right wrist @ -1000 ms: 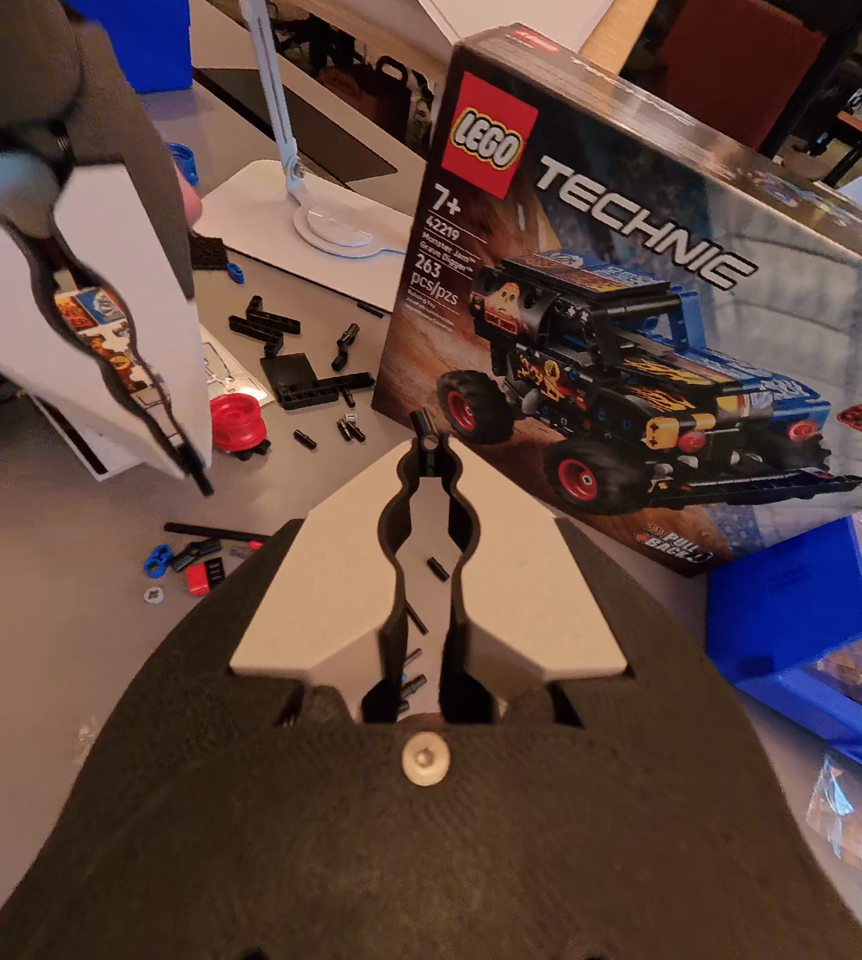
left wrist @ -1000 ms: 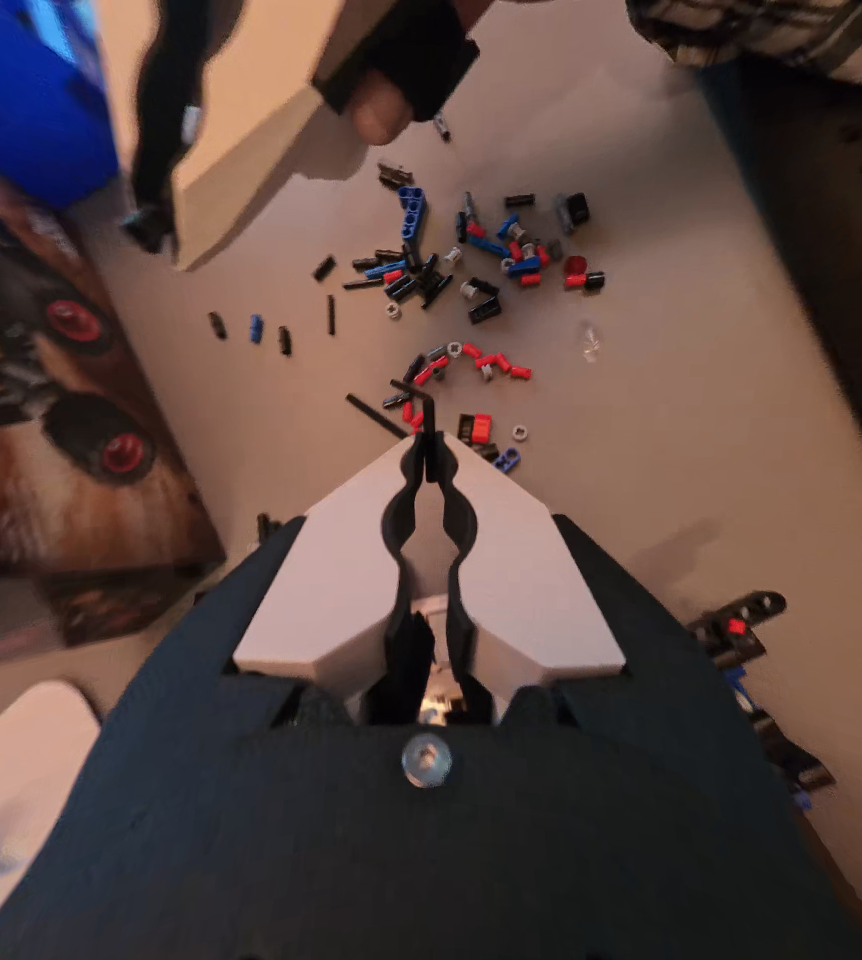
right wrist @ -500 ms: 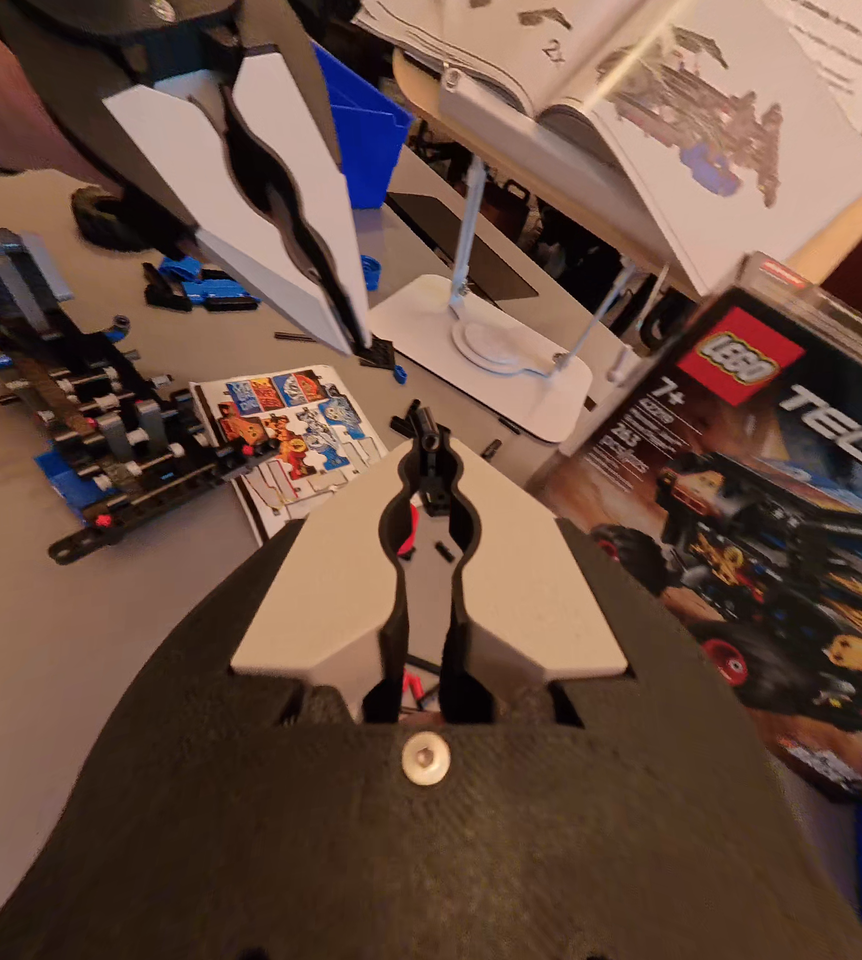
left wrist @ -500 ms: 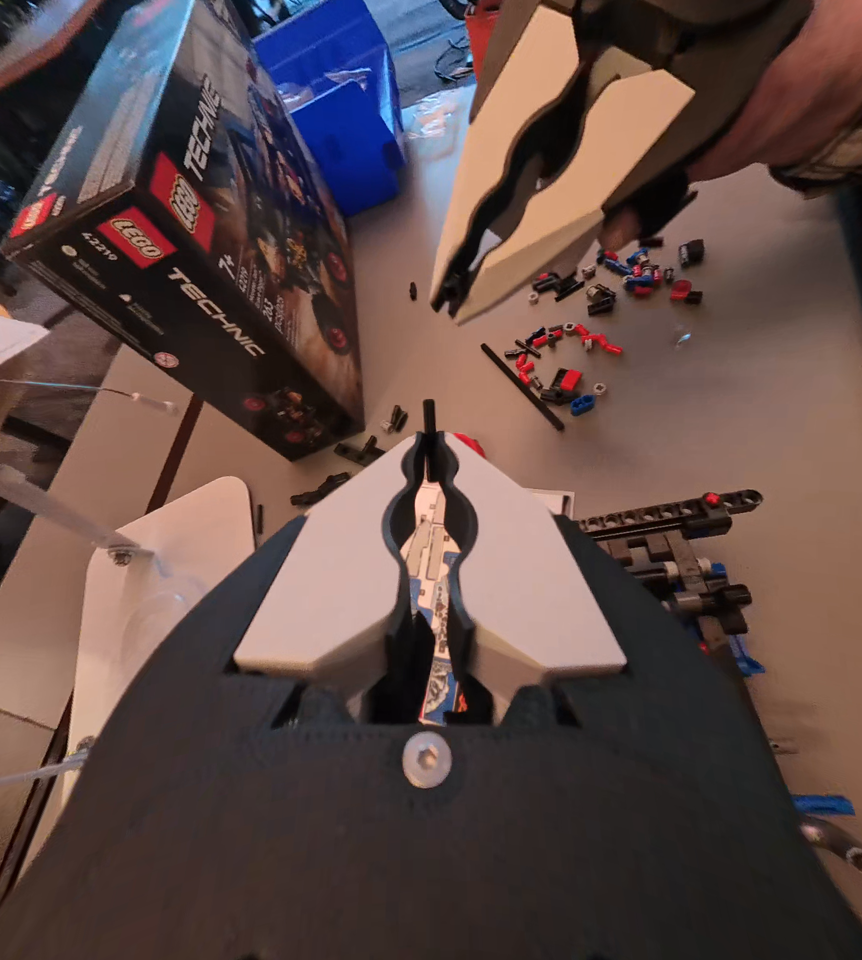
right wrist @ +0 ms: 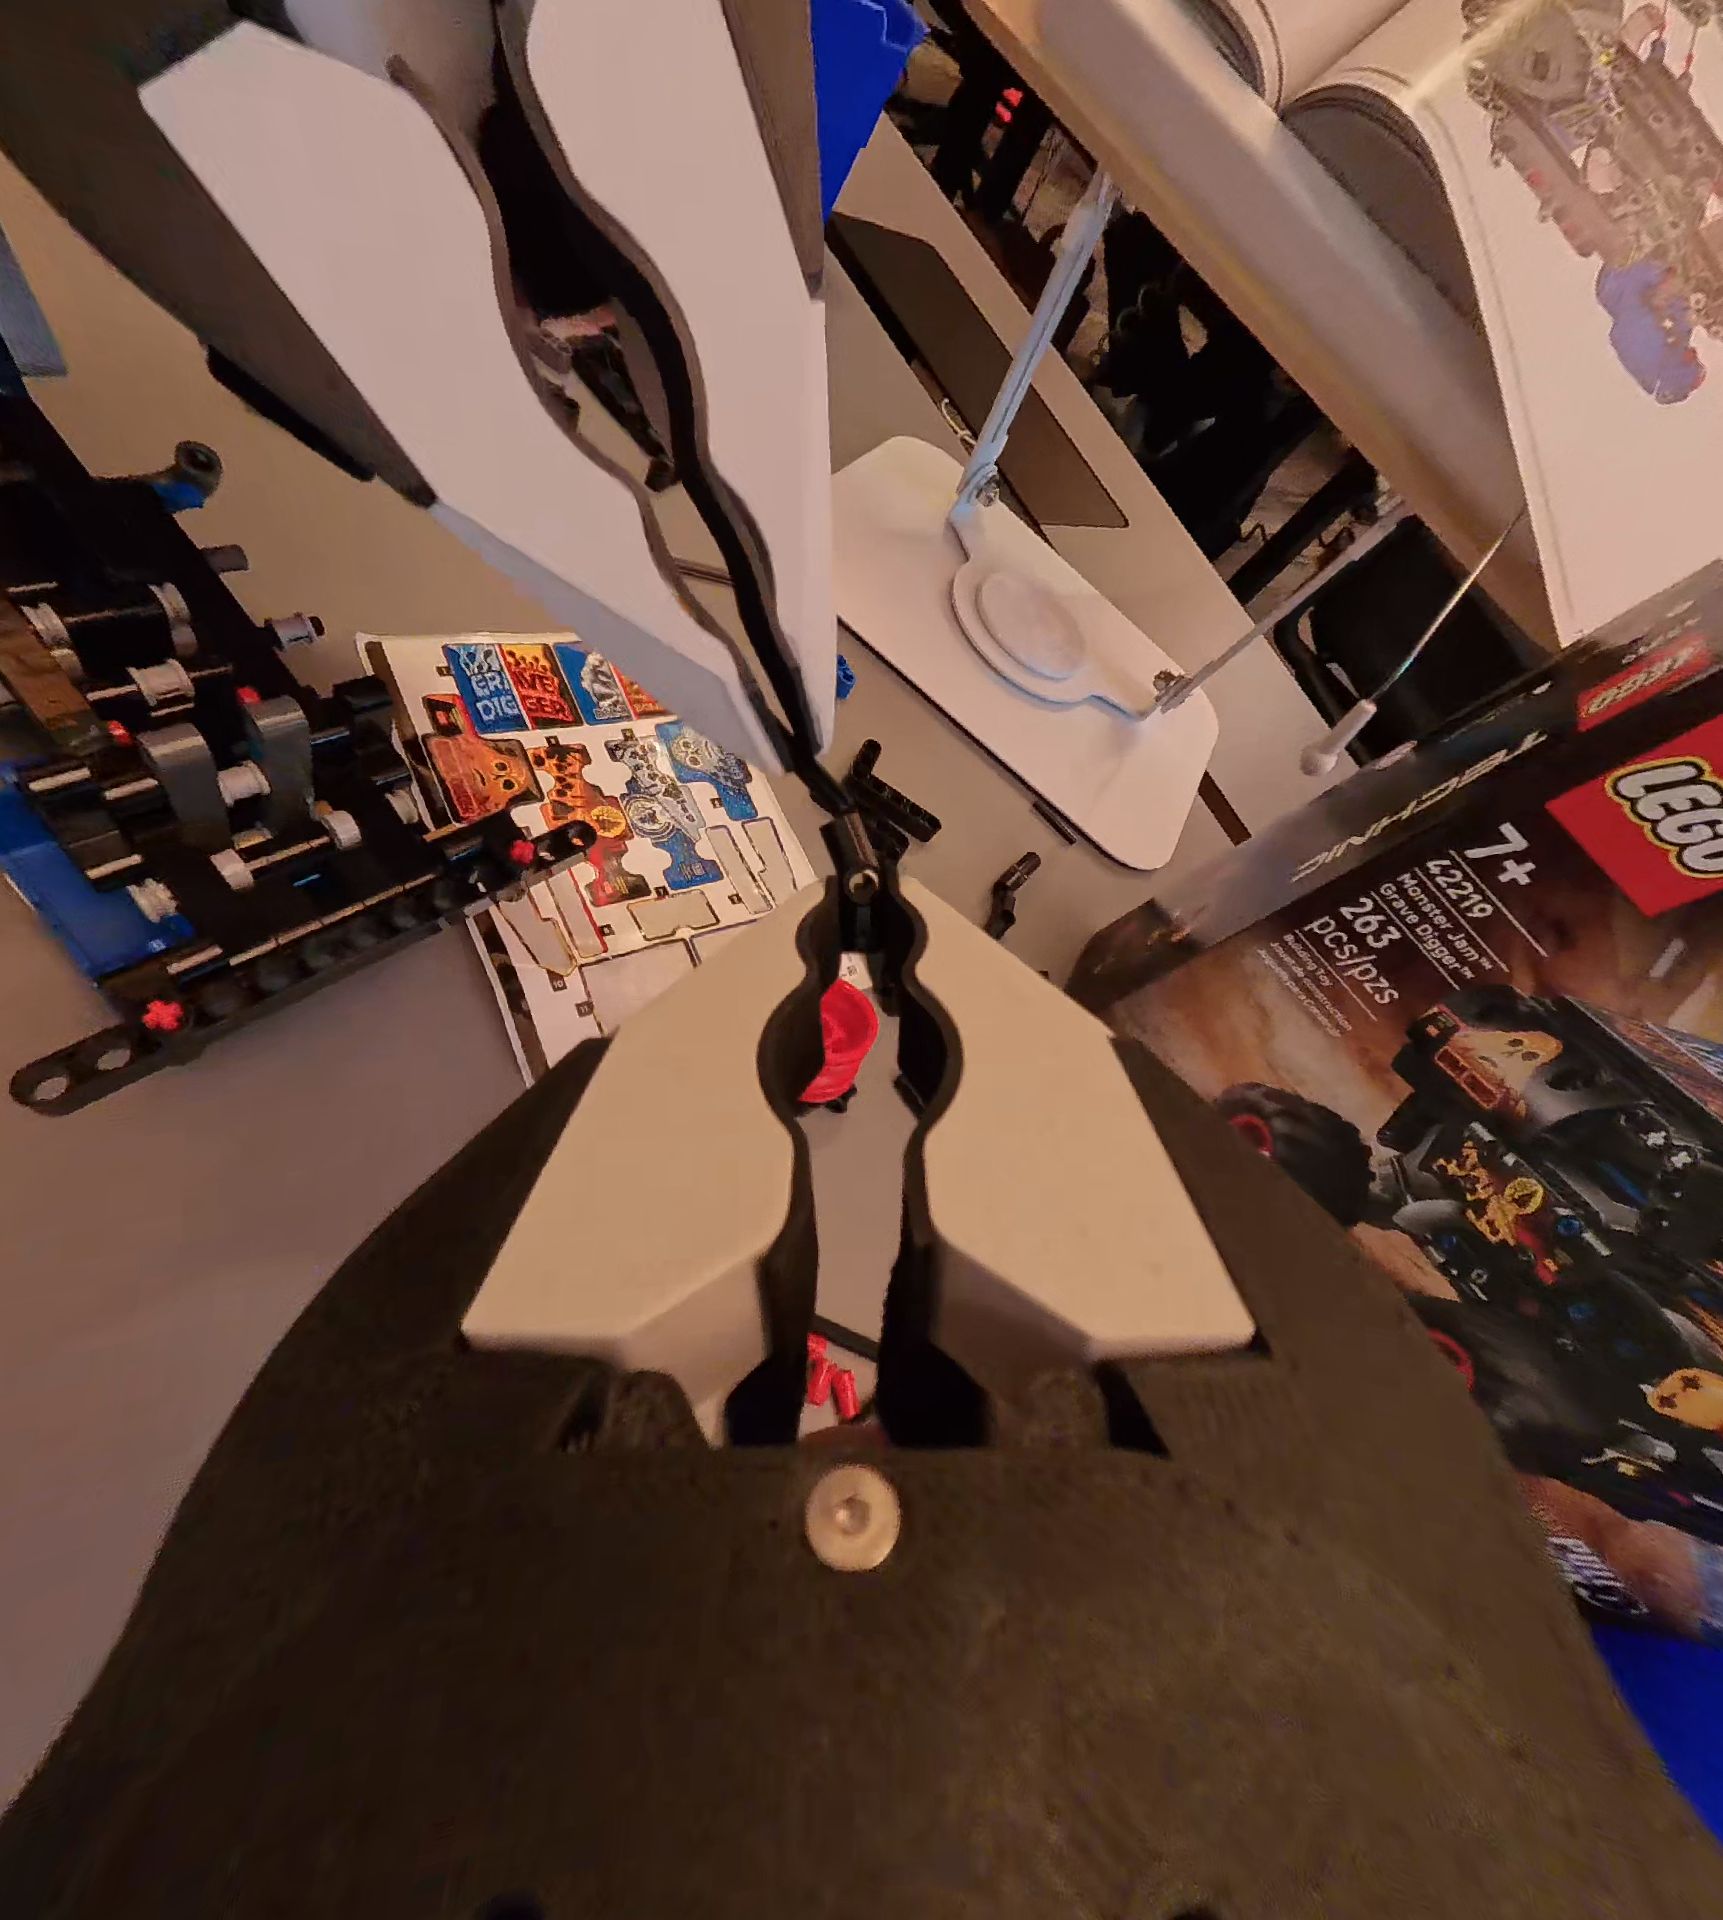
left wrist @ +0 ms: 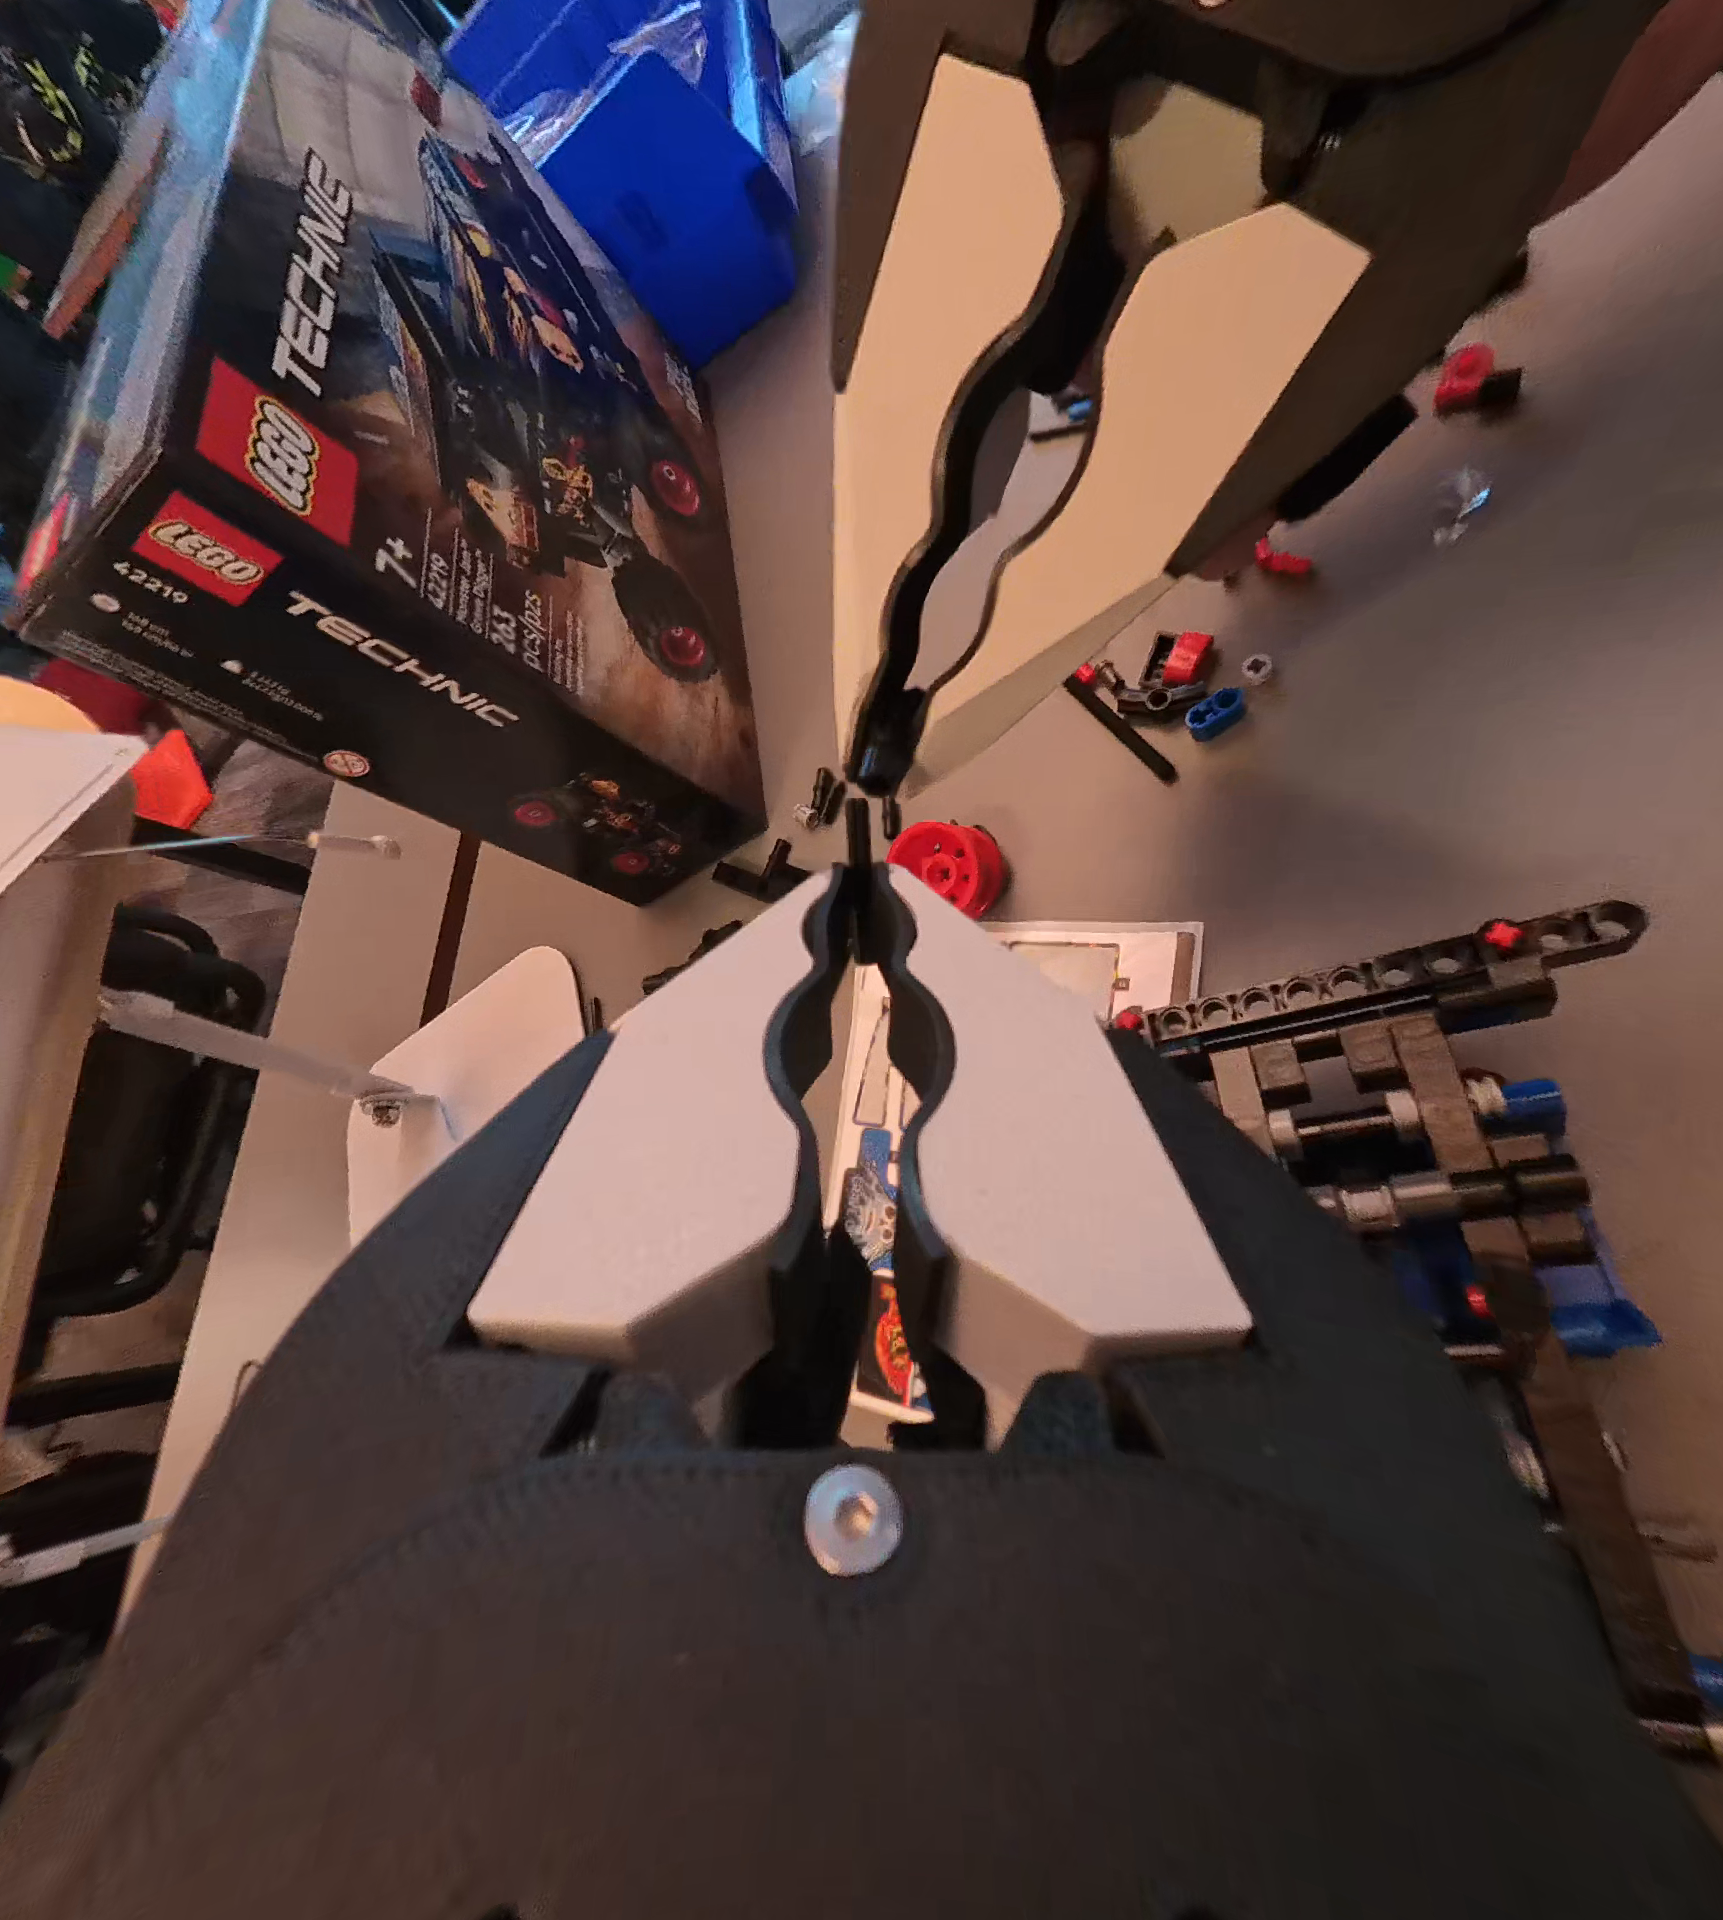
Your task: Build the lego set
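My left gripper [left wrist: 857, 902] is shut on a thin black axle [left wrist: 857, 831] that sticks out past its tips. My right gripper [right wrist: 859, 914] is shut on a small black connector [right wrist: 855, 857]. The two grippers meet tip to tip above the table. In the left wrist view the right gripper [left wrist: 883, 743] comes down from the top, with the connector [left wrist: 878, 771] just above the axle's end. In the right wrist view the left gripper [right wrist: 815, 764] comes down from the upper left. The part-built black and blue chassis [left wrist: 1376, 1091] lies on the table; it also shows in the right wrist view [right wrist: 192, 790].
A red wheel hub [left wrist: 945, 852] lies below the tips. A sticker sheet [right wrist: 608, 790] lies beside the chassis. The set's box [left wrist: 400, 499] stands close by, with a blue bin [left wrist: 670, 177] behind it. Loose pieces [left wrist: 1179, 686] lie scattered. A white book stand [right wrist: 1044, 644] holds the instruction book [right wrist: 1615, 208]. Less than 4 cm separates the two grippers' tips.
Both grippers have swung away from the loose pieces and closed in on each other. Their tips now nearly touch over the red wheel hub. Each still grips its piece.
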`<state>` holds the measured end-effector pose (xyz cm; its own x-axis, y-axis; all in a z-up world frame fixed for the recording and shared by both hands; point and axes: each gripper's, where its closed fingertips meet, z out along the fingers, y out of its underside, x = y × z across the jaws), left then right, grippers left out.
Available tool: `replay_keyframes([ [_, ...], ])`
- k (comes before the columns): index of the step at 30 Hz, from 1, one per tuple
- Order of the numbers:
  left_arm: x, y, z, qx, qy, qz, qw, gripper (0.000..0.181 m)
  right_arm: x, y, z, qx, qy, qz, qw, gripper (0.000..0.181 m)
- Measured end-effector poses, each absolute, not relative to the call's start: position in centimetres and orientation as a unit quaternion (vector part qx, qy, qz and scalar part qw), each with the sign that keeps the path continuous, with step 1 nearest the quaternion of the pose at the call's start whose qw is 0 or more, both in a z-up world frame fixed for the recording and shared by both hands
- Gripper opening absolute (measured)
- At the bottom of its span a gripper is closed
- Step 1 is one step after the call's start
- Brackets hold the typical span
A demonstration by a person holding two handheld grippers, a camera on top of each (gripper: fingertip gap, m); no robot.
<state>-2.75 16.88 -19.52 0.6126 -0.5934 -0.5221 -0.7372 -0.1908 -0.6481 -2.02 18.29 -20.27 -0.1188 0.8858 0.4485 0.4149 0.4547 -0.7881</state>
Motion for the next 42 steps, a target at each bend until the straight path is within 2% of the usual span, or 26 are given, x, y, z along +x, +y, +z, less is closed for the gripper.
replay_keyframes([
  [10,-2.7,17.5,-20.2,-0.755,0.459,0.164,0.439,0.001,-2.1,18.7,-20.8,-0.470,-0.710,0.203,0.482,0.005],
  [29,-2.4,17.3,-20.4,-0.746,0.471,0.193,0.429,0.001,-1.8,19.0,-21.3,-0.470,-0.720,0.176,0.479,0.005],
  [42,-2.4,17.3,-20.3,-0.715,0.512,0.271,0.392,0.001,-1.7,19.3,-21.2,-0.448,-0.730,0.131,0.500,0.005],
])
